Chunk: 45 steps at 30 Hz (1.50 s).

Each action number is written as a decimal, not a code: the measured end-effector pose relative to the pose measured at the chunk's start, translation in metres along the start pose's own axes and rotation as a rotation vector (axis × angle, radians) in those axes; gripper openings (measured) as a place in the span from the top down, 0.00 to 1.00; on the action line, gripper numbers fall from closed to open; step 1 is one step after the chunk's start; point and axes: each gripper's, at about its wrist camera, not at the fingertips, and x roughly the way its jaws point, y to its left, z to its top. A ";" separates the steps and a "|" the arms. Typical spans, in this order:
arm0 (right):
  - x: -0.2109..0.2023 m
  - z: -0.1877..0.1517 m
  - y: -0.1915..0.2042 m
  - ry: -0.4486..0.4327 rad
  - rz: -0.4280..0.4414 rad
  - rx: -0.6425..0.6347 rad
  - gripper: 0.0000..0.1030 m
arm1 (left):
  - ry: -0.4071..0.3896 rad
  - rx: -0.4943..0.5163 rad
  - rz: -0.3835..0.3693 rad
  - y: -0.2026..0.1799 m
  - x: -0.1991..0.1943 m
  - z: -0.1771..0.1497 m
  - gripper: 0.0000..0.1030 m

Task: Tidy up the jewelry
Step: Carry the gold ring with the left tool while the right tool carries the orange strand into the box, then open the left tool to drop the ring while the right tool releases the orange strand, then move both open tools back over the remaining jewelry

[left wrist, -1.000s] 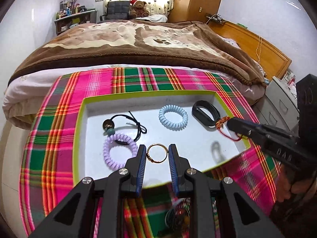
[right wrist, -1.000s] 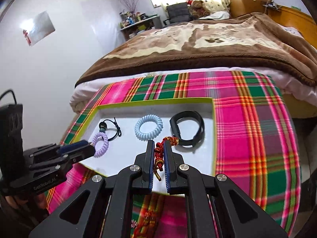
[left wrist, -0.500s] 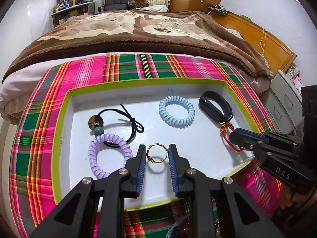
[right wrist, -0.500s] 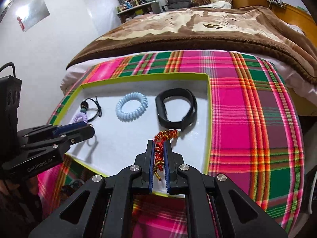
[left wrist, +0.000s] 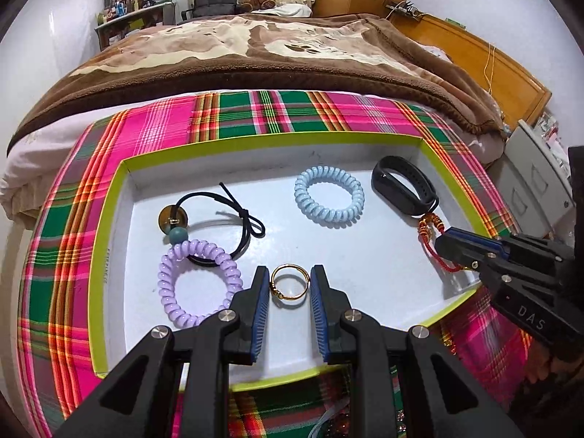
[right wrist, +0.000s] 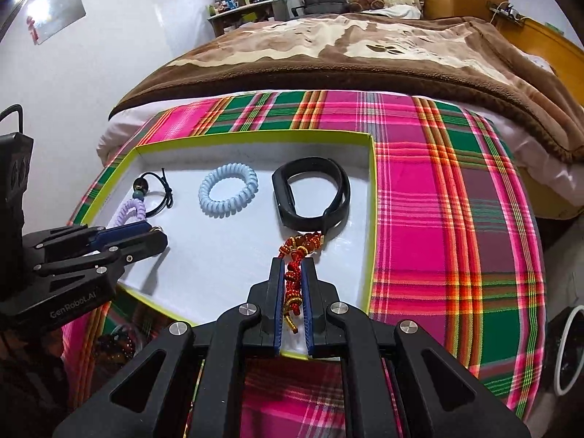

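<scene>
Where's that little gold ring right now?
In the left wrist view, the gold ring sits between the fingers of the left tool at the near side of the white tray, just right of the purple spiral hair tie.
</scene>
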 end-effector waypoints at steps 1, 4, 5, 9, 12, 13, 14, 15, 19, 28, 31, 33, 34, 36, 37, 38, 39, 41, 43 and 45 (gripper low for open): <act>0.000 0.000 0.001 0.000 -0.003 -0.001 0.91 | 0.000 -0.002 0.001 0.000 0.001 0.000 0.76; -0.002 0.000 0.000 -0.002 -0.010 0.001 0.91 | 0.004 -0.005 0.000 0.002 0.001 0.001 0.76; -0.002 0.000 0.000 -0.002 -0.010 0.004 0.91 | 0.004 -0.007 0.001 0.003 0.001 0.001 0.74; -0.004 -0.001 -0.002 -0.006 -0.013 0.015 0.91 | 0.006 -0.009 -0.001 0.002 -0.001 0.000 0.68; -0.004 -0.001 -0.001 -0.006 -0.017 0.013 0.89 | 0.005 -0.010 -0.002 0.002 -0.003 -0.001 0.68; -0.005 -0.002 -0.001 -0.008 -0.017 0.011 0.86 | 0.005 -0.012 -0.001 0.002 -0.003 -0.001 0.68; -0.006 -0.002 0.000 -0.009 -0.019 0.009 0.85 | 0.006 -0.015 0.001 0.003 -0.003 -0.001 0.68; -0.006 -0.002 0.000 -0.013 -0.022 0.007 0.83 | 0.003 -0.014 0.004 0.002 -0.005 -0.001 0.68; -0.010 -0.004 -0.001 -0.019 -0.021 0.016 0.76 | -0.008 -0.009 -0.011 0.000 -0.010 -0.001 0.64; -0.031 -0.007 0.004 -0.074 0.005 0.023 0.73 | -0.050 -0.035 -0.008 0.005 -0.036 -0.009 0.58; -0.039 -0.012 0.009 -0.088 0.018 0.016 0.73 | -0.066 -0.057 -0.018 0.009 -0.046 -0.015 0.56; -0.043 -0.019 0.012 -0.090 0.023 0.018 0.73 | -0.080 -0.073 -0.018 0.013 -0.055 -0.021 0.54; -0.045 -0.021 0.013 -0.091 0.029 0.018 0.72 | -0.086 -0.080 -0.018 0.015 -0.059 -0.025 0.54; -0.048 -0.027 0.017 -0.091 0.039 0.017 0.72 | -0.089 -0.093 -0.021 0.018 -0.064 -0.031 0.54; -0.049 -0.029 0.018 -0.092 0.040 0.017 0.72 | -0.090 -0.102 -0.018 0.020 -0.066 -0.034 0.54; -0.050 -0.032 0.021 -0.091 0.044 0.017 0.72 | -0.094 -0.110 -0.015 0.022 -0.069 -0.037 0.54; -0.051 -0.034 0.022 -0.091 0.049 0.018 0.72 | -0.099 -0.115 -0.016 0.023 -0.072 -0.039 0.54; -0.053 -0.040 0.026 -0.096 0.064 0.024 0.71 | -0.106 -0.128 -0.020 0.026 -0.078 -0.048 0.54; -0.055 -0.045 0.030 -0.095 0.076 0.025 0.71 | -0.112 -0.143 -0.018 0.030 -0.084 -0.057 0.54; -0.055 -0.051 0.035 -0.090 0.091 0.025 0.71 | -0.113 -0.160 -0.011 0.035 -0.087 -0.065 0.53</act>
